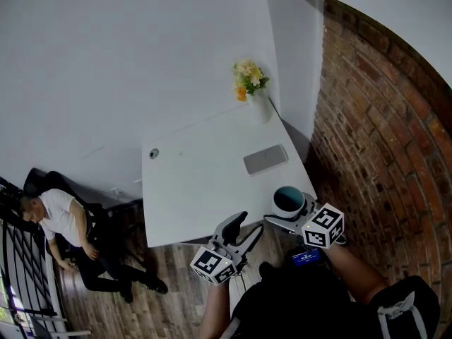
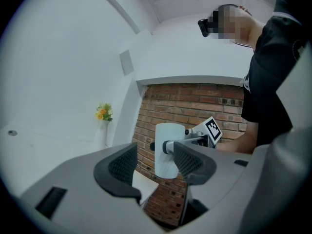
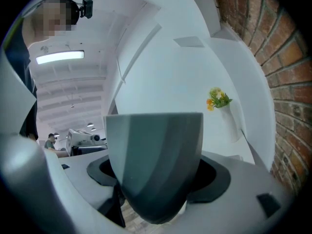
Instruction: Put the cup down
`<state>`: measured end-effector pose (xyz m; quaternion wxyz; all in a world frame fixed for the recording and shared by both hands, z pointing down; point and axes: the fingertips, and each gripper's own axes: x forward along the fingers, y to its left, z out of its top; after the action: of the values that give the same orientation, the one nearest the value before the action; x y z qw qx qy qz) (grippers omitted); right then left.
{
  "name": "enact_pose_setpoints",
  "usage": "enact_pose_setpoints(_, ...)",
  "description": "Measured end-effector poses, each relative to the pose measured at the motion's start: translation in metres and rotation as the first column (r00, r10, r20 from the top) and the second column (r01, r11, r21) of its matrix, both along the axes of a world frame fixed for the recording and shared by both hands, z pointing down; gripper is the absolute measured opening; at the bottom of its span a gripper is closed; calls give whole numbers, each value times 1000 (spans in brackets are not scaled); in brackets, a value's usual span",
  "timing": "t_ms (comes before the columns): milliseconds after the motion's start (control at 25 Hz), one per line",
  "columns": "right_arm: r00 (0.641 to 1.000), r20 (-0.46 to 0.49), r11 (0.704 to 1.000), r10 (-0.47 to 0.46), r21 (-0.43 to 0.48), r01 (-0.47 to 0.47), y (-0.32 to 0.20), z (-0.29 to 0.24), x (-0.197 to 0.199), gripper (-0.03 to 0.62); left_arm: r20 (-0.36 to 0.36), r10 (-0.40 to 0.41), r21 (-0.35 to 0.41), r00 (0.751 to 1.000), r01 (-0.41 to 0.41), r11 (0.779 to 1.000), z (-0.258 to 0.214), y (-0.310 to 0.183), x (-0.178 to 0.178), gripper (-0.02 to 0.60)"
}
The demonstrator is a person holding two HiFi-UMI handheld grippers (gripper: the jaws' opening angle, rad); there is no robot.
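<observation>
My right gripper is shut on a pale cup with a dark teal inside, held upright at the white table's near right corner. In the right gripper view the cup fills the space between the jaws. My left gripper is open and holds nothing, just off the table's near edge, left of the cup. In the left gripper view the cup and the right gripper show beyond the open jaws.
A grey phone-like slab lies on the table's right half. A vase of yellow flowers stands at the far right corner. A small round thing sits at the far left. A brick wall runs on the right. A seated person is at left.
</observation>
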<state>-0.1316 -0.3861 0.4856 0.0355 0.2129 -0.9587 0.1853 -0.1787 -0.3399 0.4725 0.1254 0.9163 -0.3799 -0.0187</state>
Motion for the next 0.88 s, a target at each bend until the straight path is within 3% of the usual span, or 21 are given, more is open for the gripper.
enact_pose_setpoints(440,997,-53,996,49,-68,-53,-99,71,-27,385,63,-33,-46,997,36,998,20,-25,-26,239)
enact_pose_setpoints(880,974,-156,986,164,50,-159,-215,140,-78,383,58,-99,-90,993,104,990,46,-52,-50,239)
